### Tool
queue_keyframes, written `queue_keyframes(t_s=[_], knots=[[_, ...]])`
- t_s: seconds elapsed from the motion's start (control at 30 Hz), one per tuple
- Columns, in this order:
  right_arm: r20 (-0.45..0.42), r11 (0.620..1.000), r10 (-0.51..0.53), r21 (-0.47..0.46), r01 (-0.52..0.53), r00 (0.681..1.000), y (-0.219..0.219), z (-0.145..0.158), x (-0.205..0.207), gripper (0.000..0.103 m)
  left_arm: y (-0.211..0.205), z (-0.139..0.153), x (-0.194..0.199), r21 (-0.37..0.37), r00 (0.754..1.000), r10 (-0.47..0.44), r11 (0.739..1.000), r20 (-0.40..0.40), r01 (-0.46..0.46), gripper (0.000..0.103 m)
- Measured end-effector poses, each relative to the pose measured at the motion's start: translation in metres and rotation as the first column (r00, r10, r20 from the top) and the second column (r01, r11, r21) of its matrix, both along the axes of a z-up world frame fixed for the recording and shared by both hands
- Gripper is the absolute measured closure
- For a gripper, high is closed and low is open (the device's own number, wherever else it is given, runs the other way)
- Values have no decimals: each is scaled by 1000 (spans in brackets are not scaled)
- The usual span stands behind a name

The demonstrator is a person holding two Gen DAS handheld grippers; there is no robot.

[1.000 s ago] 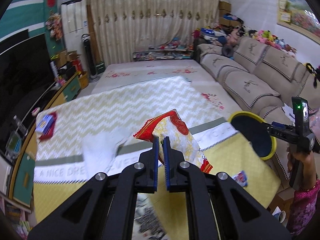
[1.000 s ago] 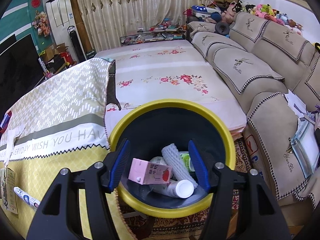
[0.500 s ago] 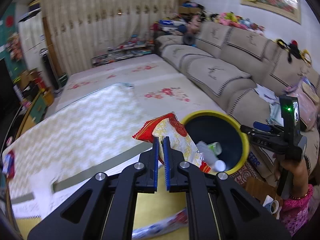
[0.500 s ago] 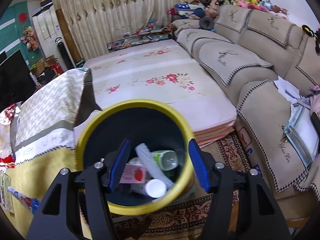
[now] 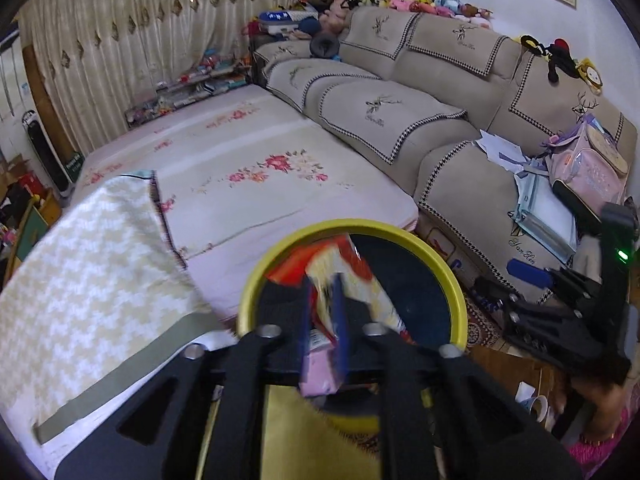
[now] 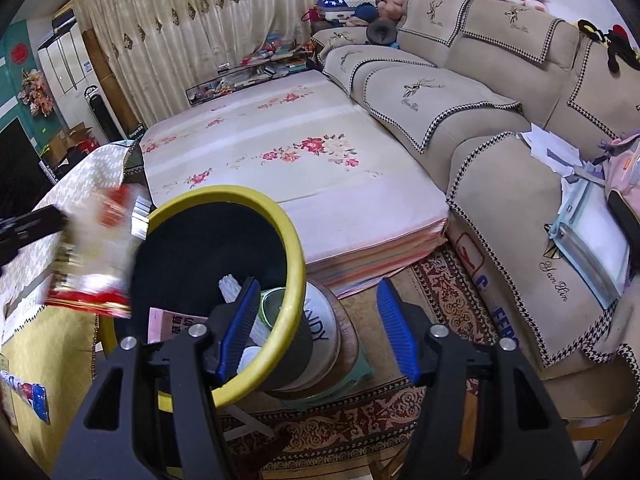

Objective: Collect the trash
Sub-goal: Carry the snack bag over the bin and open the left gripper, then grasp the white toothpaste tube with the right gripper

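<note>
My left gripper (image 5: pixel 322 320) holds a red and yellow snack bag (image 5: pixel 344 276) over the mouth of the black bin with a yellow rim (image 5: pixel 440 264). Its jaws stand a little apart with the bag between them. In the right wrist view the blurred snack bag (image 6: pixel 94 256) hangs at the bin's (image 6: pixel 288 236) left edge. My right gripper (image 6: pixel 318 326) is open, its left finger (image 6: pixel 238 328) inside the bin's rim, its right finger outside. A pink carton (image 6: pixel 176 326), a white bottle and a green cup lie inside the bin.
A beige sofa (image 5: pixel 400 108) runs along the right. A floral mattress (image 6: pixel 280 152) lies behind the bin. A yellow-clothed table (image 5: pixel 80 280) is at left, with a small wrapper (image 6: pixel 28 392) on it. A round tin (image 6: pixel 324 332) stands under the bin on a patterned rug.
My left gripper has carried the snack bag right, from above the table to over the bin's mouth, and its jaws have parted slightly. The right gripper has shifted right along the bin.
</note>
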State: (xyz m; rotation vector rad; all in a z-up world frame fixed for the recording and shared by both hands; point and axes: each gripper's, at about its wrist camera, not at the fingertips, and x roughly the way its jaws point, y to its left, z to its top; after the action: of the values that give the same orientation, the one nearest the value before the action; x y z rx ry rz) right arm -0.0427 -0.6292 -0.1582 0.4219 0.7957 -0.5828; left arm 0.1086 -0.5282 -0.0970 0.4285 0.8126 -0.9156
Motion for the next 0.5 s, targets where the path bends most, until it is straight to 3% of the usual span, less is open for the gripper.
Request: queue_keyframes(t_s=[0.07, 0.13, 0.27, 0.37, 0.5], knots=[[1, 1000, 7, -4, -7, 1000, 3, 1, 0, 45, -4, -6, 6, 4, 1000, 20, 1000, 4, -20, 44], [0, 1000, 19, -7, -19, 1000, 7, 3, 1, 45, 7, 2, 3, -35, 999, 38, 999, 8, -38, 43], [-7, 999, 50, -9, -50, 999, 19, 3, 6, 45, 57, 31, -4, -107, 995, 85, 991, 53, -80, 30], [-19, 995, 96, -11, -96, 995, 37, 3, 15, 45, 118, 56, -8, -164, 986, 152, 977, 73, -138, 25], [-32, 983, 184, -17, -184, 982, 74, 6, 34, 45, 194, 72, -12, -187, 962, 252, 955, 102, -230, 20]])
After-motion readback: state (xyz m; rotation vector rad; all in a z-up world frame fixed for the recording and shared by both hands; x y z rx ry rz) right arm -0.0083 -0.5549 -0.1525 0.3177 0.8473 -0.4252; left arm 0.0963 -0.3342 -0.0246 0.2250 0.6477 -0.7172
